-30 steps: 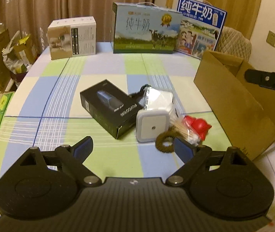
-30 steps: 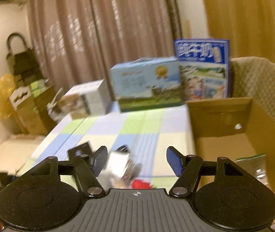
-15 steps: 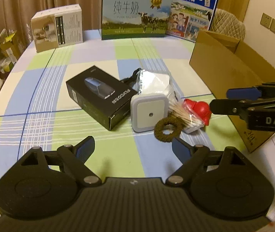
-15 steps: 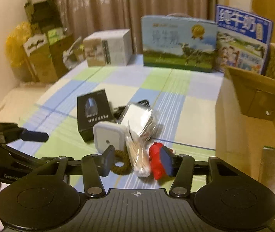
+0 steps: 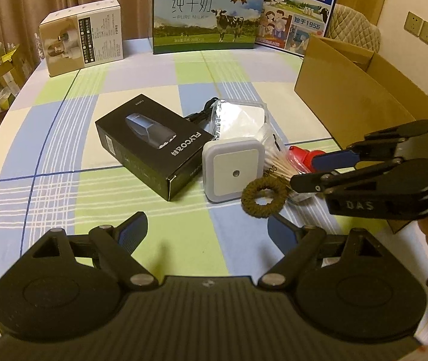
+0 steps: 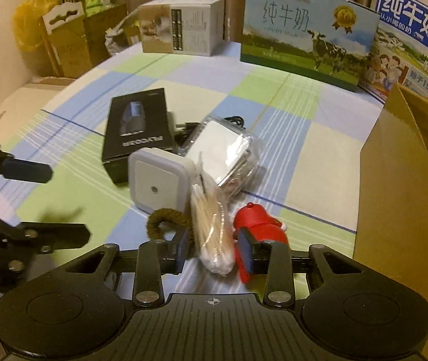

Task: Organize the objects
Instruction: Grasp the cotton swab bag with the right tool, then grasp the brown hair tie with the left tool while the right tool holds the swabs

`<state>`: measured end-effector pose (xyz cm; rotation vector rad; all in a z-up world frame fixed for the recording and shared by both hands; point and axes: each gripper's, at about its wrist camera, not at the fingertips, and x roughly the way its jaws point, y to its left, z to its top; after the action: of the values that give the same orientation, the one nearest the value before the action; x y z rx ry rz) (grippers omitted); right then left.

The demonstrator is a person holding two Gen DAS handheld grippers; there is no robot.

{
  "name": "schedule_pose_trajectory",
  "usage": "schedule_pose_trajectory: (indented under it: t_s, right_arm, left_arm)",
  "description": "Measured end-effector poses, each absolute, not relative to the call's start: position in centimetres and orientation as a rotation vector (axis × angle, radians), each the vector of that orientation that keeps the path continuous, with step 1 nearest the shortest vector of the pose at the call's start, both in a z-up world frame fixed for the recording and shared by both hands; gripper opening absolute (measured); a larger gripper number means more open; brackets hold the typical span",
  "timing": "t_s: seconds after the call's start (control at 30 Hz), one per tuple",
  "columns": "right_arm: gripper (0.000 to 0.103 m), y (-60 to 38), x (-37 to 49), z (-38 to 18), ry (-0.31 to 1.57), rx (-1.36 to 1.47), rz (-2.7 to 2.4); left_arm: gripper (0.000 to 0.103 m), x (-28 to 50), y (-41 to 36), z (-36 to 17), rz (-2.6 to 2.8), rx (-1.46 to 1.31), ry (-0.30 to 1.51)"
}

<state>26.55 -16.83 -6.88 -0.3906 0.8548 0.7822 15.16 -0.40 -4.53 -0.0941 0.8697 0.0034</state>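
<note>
- The right tongs [image 6: 214,248] sit low on the bench [image 6: 289,120], their jaws partly spread and straddling the near end of the bag of cotton swabs [image 6: 210,225]; the pads do not look pressed into the plastic, so I judge this a grip being lined up, not made.
- That bag lies at the near right of the small pile, between the brown hair tie [image 6: 165,221] on its left and the red toy [image 6: 257,225] on its right, both just beside it. The narrow opening probably suits this crowding: wider jaws would catch the neighbours.
- The left tongs [image 5: 207,228] hover near the bench with jaws wide and nothing between them, apparently waiting clear of the pile.
- The white square night light [image 5: 233,170] leans against the black shaver box [image 5: 153,144], with a clear-wrapped white pack [image 5: 239,118] behind it.
- The open cardboard box [image 5: 349,102] stands at the right, close to the pile, likely the place where things are to go.
- Risk: the right pad is touching or nearly touching the red toy and may drag it.
</note>
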Motion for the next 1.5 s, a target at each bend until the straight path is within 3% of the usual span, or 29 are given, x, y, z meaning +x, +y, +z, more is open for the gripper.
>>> schedule_pose_trajectory:
  t_s: [0.3,0.53,0.83,1.07,1.5]
  right_arm:
    - [0.014,-16.1,27.8,-8.0,0.948,-0.356,0.794]
    - [0.012,-17.4,27.6,-7.7,1.173,-0.118,0.912]
    - [0.012,-19.2,26.1,-6.8,1.092,-0.232,0.816]
    - [0.012,-19.6,26.3,-6.9,1.088,-0.235,0.813]
    - [0.012,-19.5,26.6,-6.0,1.061,-0.213,0.803]
  left_arm:
    - [0.084,15.3,0.3,-5.2,0.004,-0.107,0.897]
    - [0.084,15.0,0.2,-5.5,-0.03,-0.092,0.92]
    - [0.084,15.2,-1.0,-6.6,-0.12,-0.095,0.95]
    - [0.076,14.7,-2.3,-7.5,-0.145,-0.011,0.977]
    - [0.041,14.8,-3.1,-8.8,-0.158,0.04,1.02]
